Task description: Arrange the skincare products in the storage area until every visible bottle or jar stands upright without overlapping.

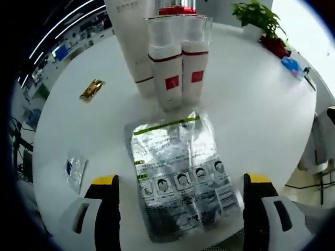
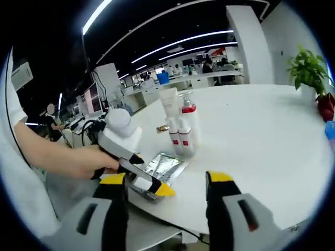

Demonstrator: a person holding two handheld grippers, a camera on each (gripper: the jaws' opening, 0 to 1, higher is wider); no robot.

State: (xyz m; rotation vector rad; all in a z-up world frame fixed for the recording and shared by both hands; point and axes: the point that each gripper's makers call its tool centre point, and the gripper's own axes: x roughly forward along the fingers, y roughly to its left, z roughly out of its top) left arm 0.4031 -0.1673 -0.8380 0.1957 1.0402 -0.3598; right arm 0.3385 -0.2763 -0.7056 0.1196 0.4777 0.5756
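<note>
crinkled glossy foil sachet (image 1: 180,178) — smooth matt table (image 1: 251,104).

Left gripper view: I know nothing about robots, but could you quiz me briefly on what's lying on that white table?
1. True or false: the silver foil pack stands upright.
2. How many white bottles with red square labels stand behind it? A one, B two, C five.
3. Fill in: the small gold packet lies on the white ____.
Key: 1 false, it lies flat; 2 B; 3 table.

Round white table (image 2: 272,136), strip lights (image 2: 183,41) above, seemingly an office.
</note>
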